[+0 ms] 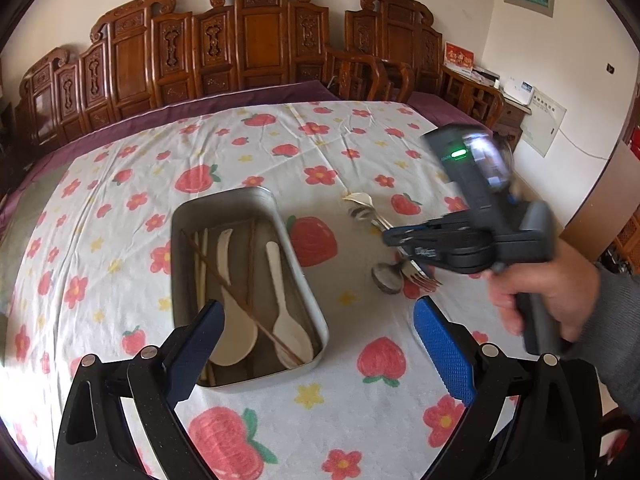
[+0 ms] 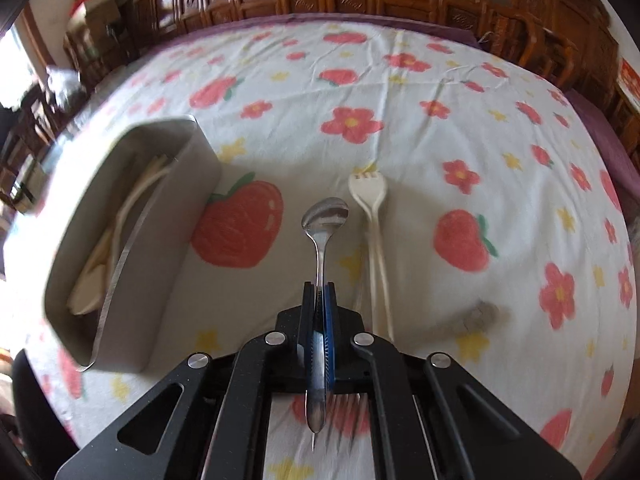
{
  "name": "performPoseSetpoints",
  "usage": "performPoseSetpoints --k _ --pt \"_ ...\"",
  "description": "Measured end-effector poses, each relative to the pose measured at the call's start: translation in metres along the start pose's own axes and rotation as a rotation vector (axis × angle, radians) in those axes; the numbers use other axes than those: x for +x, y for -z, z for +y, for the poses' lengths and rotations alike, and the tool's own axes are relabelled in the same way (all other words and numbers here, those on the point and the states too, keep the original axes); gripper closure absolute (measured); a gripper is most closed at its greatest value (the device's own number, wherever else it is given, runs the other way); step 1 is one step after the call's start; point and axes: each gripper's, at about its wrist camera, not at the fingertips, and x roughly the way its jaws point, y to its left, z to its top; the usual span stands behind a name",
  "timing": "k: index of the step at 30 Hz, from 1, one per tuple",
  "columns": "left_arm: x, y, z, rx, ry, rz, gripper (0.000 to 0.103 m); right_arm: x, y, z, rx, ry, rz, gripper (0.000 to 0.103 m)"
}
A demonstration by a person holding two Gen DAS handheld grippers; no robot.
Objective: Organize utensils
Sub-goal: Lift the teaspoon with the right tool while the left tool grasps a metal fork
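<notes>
A metal tray (image 1: 182, 220) on the strawberry-print cloth holds cream plastic spoons (image 1: 286, 320) and chopsticks (image 1: 202, 264). My left gripper (image 1: 320, 344) is open and empty, just in front of the tray's near end. My right gripper (image 2: 319, 286) is shut on a metal spoon (image 2: 325, 216) by its handle, held above the cloth to the right of the tray (image 2: 160, 248). A cream plastic fork (image 2: 370, 192) lies on the cloth beside it. In the left wrist view the right gripper (image 1: 390, 236) hovers over a metal spoon (image 1: 387, 276) and a metal fork (image 1: 424, 278).
Carved wooden chairs (image 1: 256, 40) line the far edge of the table. A purple underlay (image 1: 280, 94) shows past the cloth. A small grey object (image 2: 478, 316) lies blurred on the cloth at the right.
</notes>
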Motion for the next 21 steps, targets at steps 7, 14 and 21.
performPoseSetpoints --k 7,14,21 --pt "0.021 -0.007 -0.026 0.034 0.037 0.030 0.011 -0.048 0.040 -0.032 0.049 0.000 -0.049 0.098" --pt "0.053 -0.019 -0.054 0.107 0.054 0.084 0.012 -0.064 0.080 -0.058 0.059 0.038 -0.056 0.098" --pt "0.094 -0.035 -0.065 0.130 0.075 0.189 0.027 -0.063 0.101 -0.070 0.082 0.038 -0.065 0.098"
